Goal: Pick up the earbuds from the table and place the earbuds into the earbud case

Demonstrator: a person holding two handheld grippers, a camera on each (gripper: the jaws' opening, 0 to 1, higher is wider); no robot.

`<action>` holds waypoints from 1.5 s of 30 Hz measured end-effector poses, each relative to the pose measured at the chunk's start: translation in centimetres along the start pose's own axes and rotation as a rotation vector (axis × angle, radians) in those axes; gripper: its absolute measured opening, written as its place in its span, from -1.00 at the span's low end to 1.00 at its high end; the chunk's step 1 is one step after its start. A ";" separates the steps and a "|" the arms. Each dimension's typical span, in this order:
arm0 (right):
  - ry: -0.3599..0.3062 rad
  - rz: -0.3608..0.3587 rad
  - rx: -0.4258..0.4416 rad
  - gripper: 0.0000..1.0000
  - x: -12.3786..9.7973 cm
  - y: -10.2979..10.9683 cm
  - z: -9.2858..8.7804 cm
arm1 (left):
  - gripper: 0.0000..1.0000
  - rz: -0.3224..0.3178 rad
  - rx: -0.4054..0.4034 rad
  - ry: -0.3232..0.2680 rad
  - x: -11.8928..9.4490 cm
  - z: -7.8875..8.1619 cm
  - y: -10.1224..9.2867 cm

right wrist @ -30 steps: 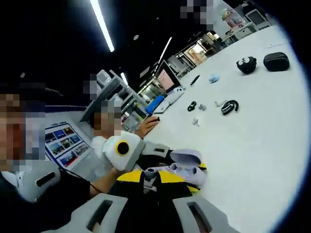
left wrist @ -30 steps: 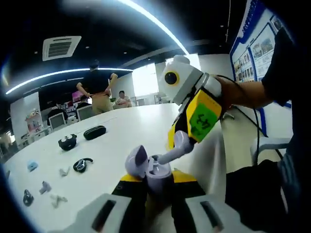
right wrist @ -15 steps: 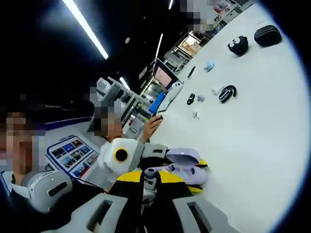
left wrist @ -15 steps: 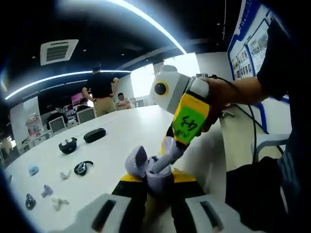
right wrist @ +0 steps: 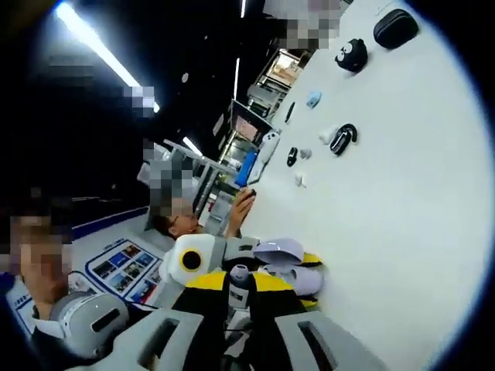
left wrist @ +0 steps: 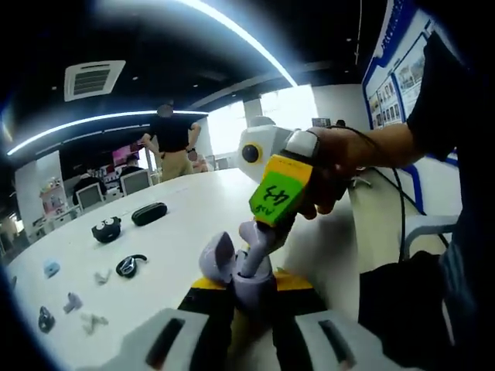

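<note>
Left tool [left wrist: 246,297] is pinching the open lilac earbud case [left wrist: 236,270]; right tool [right wrist: 239,297] is pinching an earbud [right wrist: 239,277], lowering it in. Risk: misaligned stem jamming, earbud dropping onto tabletop [right wrist: 418,193].

One earbud case [left wrist: 232,270]; one earbud [left wrist: 251,249]

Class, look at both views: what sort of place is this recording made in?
Probably an open-plan office: a long white table, office chairs behind it, ceiling strip lights and a poster board on the wall.

white table [left wrist: 201,202] | black oval case [left wrist: 149,212] | black ear-hook earbud [left wrist: 131,266] | blue piece [left wrist: 51,269]
</note>
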State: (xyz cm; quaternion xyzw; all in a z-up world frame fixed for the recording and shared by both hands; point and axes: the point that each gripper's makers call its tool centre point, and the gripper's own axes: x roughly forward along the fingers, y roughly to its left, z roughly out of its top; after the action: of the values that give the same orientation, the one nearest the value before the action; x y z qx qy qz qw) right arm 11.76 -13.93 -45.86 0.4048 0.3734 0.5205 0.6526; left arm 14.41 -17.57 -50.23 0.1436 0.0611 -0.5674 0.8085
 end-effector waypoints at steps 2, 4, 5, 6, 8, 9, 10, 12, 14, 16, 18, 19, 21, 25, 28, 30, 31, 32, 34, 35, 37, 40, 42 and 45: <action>-0.014 -0.005 0.018 -0.80 -0.1 0.0 0.1 | -0.61 0.002 -0.002 0.000 0.0 0.0 0.0; -0.040 -0.014 0.053 -0.80 -0.2 -0.1 0.3 | -0.61 0.004 -0.003 0.001 0.0 0.0 0.0; -0.055 -0.021 0.068 -0.80 -0.3 -0.2 0.4 | -0.61 0.004 -0.004 0.002 0.0 0.0 0.0; -0.058 -0.024 0.073 -0.80 -0.3 -0.2 0.4 | -0.61 0.005 -0.005 0.002 0.0 0.0 0.0; -0.084 -0.040 0.100 -0.80 -0.5 -0.4 0.5 | -0.61 0.008 -0.008 0.004 0.0 0.0 0.0; -0.091 -0.039 0.113 -0.80 -0.5 -0.4 0.5 | -0.61 0.009 -0.009 0.005 0.0 0.0 0.1; -0.100 -0.040 0.124 -0.80 -0.5 -0.3 0.5 | -0.61 0.009 -0.009 0.006 0.0 -0.1 0.1; -0.111 -0.038 0.150 -0.80 -0.5 -0.2 0.6 | -0.61 0.008 -0.011 0.006 0.0 -0.1 0.1; -0.119 -0.021 0.174 -0.80 -0.2 0.2 0.5 | -0.61 0.005 -0.012 0.006 0.0 -0.1 0.1; -0.121 -0.013 0.179 -0.80 0.1 0.3 0.4 | -0.61 0.002 -0.014 0.006 0.0 -0.1 0.1; -0.130 -0.020 0.181 -0.80 0.3 0.2 0.4 | -0.61 0.000 -0.018 0.007 0.1 -0.1 0.1; -0.141 -0.019 0.189 -0.80 0.3 0.1 0.6 | -0.61 0.000 -0.020 0.006 0.1 -0.1 0.1; -0.167 -0.023 0.198 -0.80 0.2 -0.1 1.0 | -0.61 0.000 -0.019 0.006 0.0 -0.1 0.1; -0.203 -0.014 0.218 -0.80 0.0 -0.1 1.4 | -0.61 0.001 -0.022 0.006 0.0 -0.1 0.1; -0.221 -0.019 0.231 -0.80 0.1 -0.4 1.3 | -0.61 0.000 -0.024 0.006 0.0 -0.1 0.1; -0.230 -0.021 0.242 -0.80 0.1 -0.5 1.2 | -0.61 -0.001 -0.025 0.006 0.0 -0.2 0.1; -0.232 -0.022 0.242 -0.80 0.1 -0.5 1.2 | -0.61 -0.001 -0.025 0.006 0.0 -0.2 0.1; -0.241 -0.023 0.248 -0.80 0.1 -0.5 1.2 | -0.61 -0.001 -0.025 0.006 0.0 -0.2 0.1; -0.260 -0.024 0.259 -0.80 0.0 -0.7 1.2 | -0.61 -0.001 -0.025 0.006 0.0 -0.2 0.1; -0.267 -0.026 0.264 -0.80 0.0 -0.7 1.2 | -0.61 -0.001 -0.025 0.006 0.0 -0.2 0.1; -0.286 -0.020 0.284 -0.80 -0.1 -0.8 1.3 | -0.61 -0.001 -0.025 0.006 0.0 -0.2 0.1; -0.315 0.002 0.323 -0.80 -0.1 -0.6 1.4 | -0.61 -0.001 -0.026 0.006 0.0 -0.2 0.1; -0.324 0.000 0.332 -0.80 0.0 -0.7 1.4 | -0.61 -0.001 -0.027 0.006 0.0 -0.2 0.1; -0.340 -0.003 0.349 -0.80 0.0 -0.9 1.3 | -0.61 -0.001 -0.028 0.006 0.0 -0.2 0.1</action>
State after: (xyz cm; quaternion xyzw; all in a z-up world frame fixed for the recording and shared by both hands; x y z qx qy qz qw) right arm 13.29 -14.25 -46.21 0.5925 0.3430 0.3718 0.6269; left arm 14.53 -17.48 -50.41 0.1342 0.0715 -0.5664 0.8100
